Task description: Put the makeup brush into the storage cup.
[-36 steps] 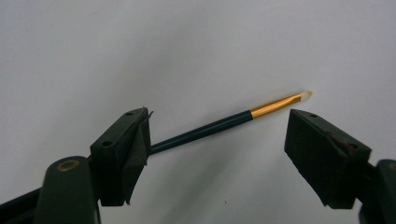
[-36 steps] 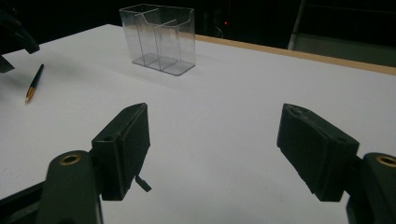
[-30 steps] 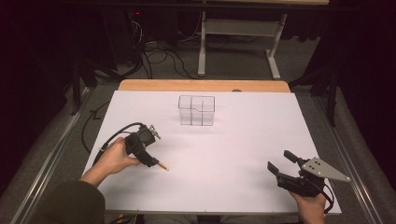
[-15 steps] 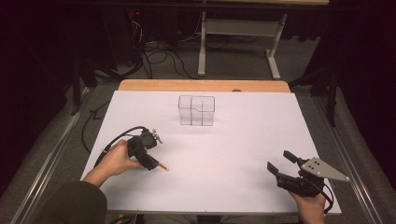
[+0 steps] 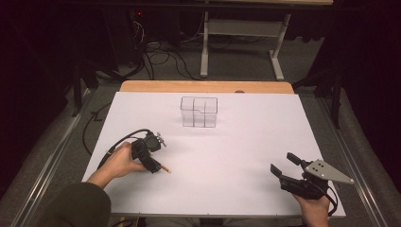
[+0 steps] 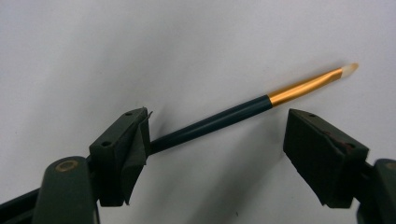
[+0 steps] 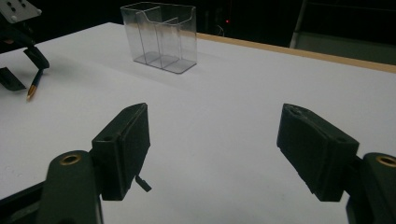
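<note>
Left gripper view: my left gripper (image 6: 219, 140) jaws apart, straddling the brush (image 6: 243, 112) lying mid-frame on white table (image 6: 93, 46), lined up to grab. Right gripper (image 7: 215, 154) jaws apart, idle, lower right of high view.

Lab: dark room, floor cables (image 5: 156, 54)

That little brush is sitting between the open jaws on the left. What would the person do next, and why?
Probably close the left gripper on the brush. Its jaws stand wide apart with the dark handle running between them, against one jaw and well clear of the other, so nothing grips it yet. The brush appears to lie on the white table. The clear compartment box may be its destination.
</note>
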Available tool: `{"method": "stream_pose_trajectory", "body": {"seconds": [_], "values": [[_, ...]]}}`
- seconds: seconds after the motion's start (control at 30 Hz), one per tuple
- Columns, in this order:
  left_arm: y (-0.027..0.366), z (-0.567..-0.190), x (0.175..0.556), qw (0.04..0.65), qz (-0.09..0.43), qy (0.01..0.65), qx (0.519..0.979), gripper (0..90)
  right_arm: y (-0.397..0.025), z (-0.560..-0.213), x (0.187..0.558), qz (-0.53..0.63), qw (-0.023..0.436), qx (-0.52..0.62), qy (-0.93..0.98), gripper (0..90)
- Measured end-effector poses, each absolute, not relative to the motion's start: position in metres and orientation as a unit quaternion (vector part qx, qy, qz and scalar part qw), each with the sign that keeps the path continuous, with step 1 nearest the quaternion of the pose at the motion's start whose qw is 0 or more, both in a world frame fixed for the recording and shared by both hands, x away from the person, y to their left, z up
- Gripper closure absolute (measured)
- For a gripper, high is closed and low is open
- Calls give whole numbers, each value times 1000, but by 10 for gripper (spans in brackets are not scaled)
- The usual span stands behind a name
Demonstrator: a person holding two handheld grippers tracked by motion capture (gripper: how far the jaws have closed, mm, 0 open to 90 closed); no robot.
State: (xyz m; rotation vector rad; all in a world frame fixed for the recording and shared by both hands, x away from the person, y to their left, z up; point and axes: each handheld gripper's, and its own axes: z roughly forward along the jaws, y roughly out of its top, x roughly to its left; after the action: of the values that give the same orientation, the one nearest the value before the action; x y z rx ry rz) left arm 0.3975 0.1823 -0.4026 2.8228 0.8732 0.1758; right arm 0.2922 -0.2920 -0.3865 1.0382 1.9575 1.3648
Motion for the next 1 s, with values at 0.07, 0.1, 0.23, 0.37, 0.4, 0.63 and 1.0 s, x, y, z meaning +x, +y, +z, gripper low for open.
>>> {"method": "stream_pose_trajectory", "body": {"seconds": [0.07,0.1,0.23,0.37,0.4,0.63,1.0], "values": [[182,-404,398,87,59,292,951,233,-292,-387,292,505,266,384,725,269],[182,-404,398,88,57,291,951,234,-292,-386,292,505,268,383,726,269],[182,-405,399,87,55,292,951,235,-292,-386,292,505,268,383,726,269],[182,-405,400,88,51,292,951,244,-292,-386,292,505,267,383,726,269],[182,-405,400,89,49,292,951,252,-292,-387,292,505,267,383,726,269],[183,-404,400,93,37,292,951,320,-292,-387,292,504,267,383,726,270],[183,-404,400,94,29,299,949,368,-292,-387,292,503,266,383,727,271]]}}
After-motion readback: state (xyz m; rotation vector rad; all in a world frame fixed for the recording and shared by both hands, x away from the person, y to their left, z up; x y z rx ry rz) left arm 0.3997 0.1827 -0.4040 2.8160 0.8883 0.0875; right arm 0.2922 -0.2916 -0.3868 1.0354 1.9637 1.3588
